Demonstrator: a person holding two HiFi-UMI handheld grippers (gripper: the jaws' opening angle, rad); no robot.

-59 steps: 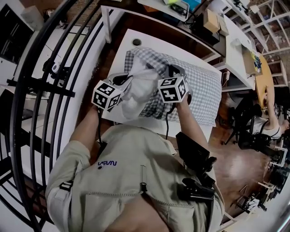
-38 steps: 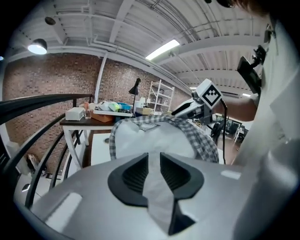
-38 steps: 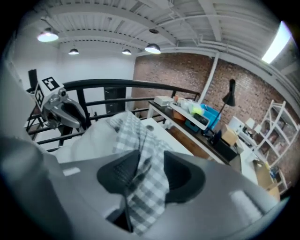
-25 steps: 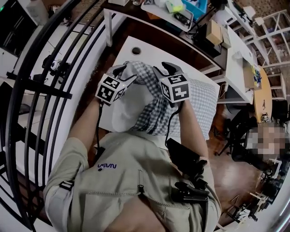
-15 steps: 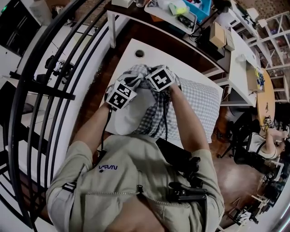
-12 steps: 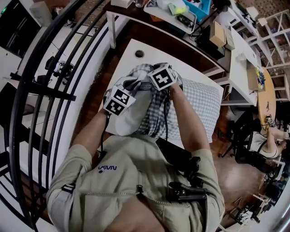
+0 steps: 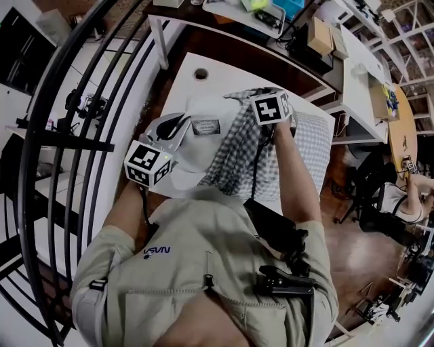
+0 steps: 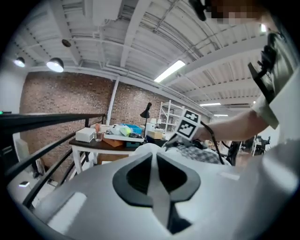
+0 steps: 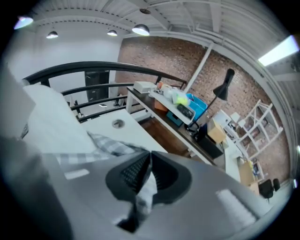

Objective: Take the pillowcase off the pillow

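Note:
A white pillow (image 7: pixel 203 135) with a sewn label lies on the white table (image 7: pixel 227 68), partly out of its grey-and-white checked pillowcase (image 7: pixel 237 152). My left gripper (image 7: pixel 175 126) is at the pillow's left end, shut on a pinch of its white fabric; the left gripper view shows a white strip between the closed jaws of that gripper (image 8: pixel 154 161). My right gripper (image 7: pixel 261 95) is raised at the far right of the pillow, shut on the checked pillowcase (image 9: pixel 110 143), with cloth caught in the right gripper (image 9: pixel 149 171). The pillow (image 9: pixel 51 122) rises at that view's left.
The table has a round cable hole (image 7: pixel 201 74) at its far left. A black curved railing (image 7: pixel 61 129) runs along the left. A cluttered desk (image 7: pixel 271 13) stands behind, another white table (image 7: pixel 356 74) to the right, and a seated person (image 7: pixel 407 193) at far right.
Both grippers closed, then drew apart: the left came back and leftward with the pillow, the right went far and rightward with the pillowcase. More white pillow and its label now show.

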